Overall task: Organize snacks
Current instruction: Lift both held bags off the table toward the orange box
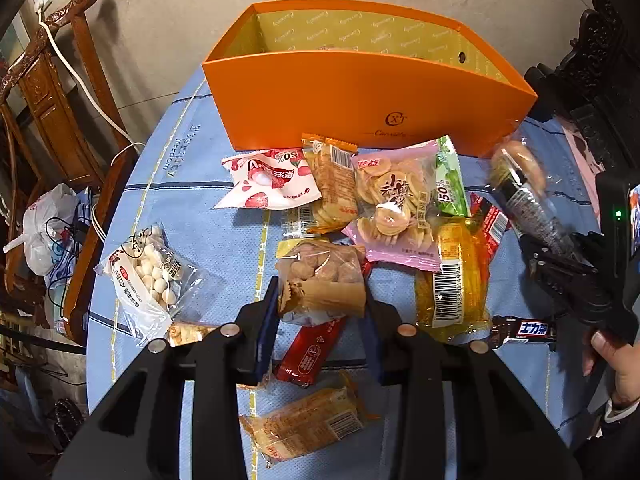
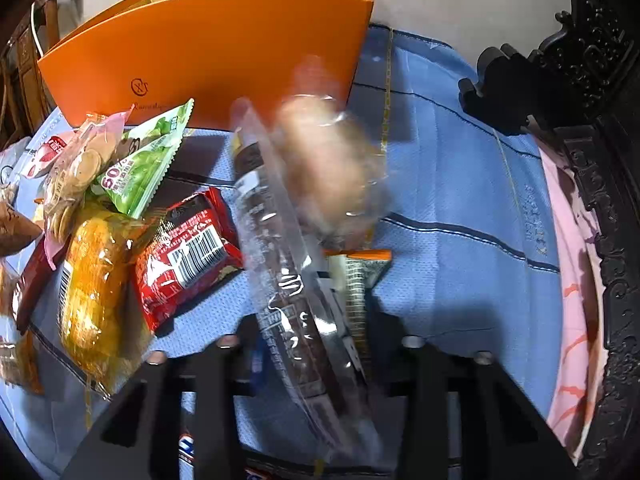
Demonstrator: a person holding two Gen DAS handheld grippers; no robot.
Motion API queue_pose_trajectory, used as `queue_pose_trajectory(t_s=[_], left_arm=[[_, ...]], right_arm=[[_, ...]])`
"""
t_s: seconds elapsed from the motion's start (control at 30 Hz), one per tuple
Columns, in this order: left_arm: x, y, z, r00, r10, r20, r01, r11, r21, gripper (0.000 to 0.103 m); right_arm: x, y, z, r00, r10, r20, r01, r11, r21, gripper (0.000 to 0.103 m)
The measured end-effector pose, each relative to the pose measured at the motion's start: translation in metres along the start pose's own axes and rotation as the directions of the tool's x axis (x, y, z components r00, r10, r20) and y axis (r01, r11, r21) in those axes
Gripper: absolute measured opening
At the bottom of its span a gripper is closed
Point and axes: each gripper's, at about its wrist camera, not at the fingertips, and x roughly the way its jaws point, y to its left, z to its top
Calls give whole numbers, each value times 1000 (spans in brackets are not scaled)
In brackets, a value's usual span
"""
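My left gripper (image 1: 320, 308) clamps a crinkly clear bag of brown biscuits (image 1: 320, 280); my right gripper (image 2: 316, 344) grips a glossy clear packet (image 2: 288, 240) – only the left view shows the orange box (image 1: 360, 100) open.

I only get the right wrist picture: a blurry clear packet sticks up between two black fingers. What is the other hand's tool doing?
Observer: The left gripper is closed on a clear bag of brown round snacks.
Operator: Can you see inside the orange box?
Observer: Partly. The orange box is open at the top and has a yellow printed lining. I cannot tell what lies at its bottom.
Operator: Are there snacks further left that I miss?
Observer: Yes, a white bag of small pale balls lies apart from the pile, near the table's left edge.
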Motion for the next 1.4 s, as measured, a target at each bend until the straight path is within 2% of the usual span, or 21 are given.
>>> queue_pose_trajectory(t_s=[0.27,0.57,0.9,1.03,1.23,1.3,1.37,1.4], left_arm=[[-3,8,-1,999,-31,9,31,1000,3,36],[-8,12,-1,998,-60,16,60,998,11,35],[-42,15,13,990,-83,111,78,996,49,35],[-45,15,17,989,-91,120,86,995,52,35],[-31,9,11,991,-97,87,91,994,67,35],[-28,7,9,992,-96,84,90,993,74,35],[-25,6,8,992,-98,77,92,993,79,35],[-24,6,7,992,-98,76,92,993,79,35]], right_arm=[[-36,0,-18,996,61,58,-64,997,50,33],[-76,7,-22,981,158,115,-165,985,53,33],[-103,20,-12,968,190,163,-199,979,42,33],[-93,24,-12,974,183,135,-190,981,35,34],[-30,26,-23,989,147,5,-147,987,62,34],[-20,27,-27,990,142,-12,-141,988,62,37],[-18,29,-29,995,103,-20,-102,994,45,50],[-20,28,-29,996,90,-7,-90,995,42,62]])
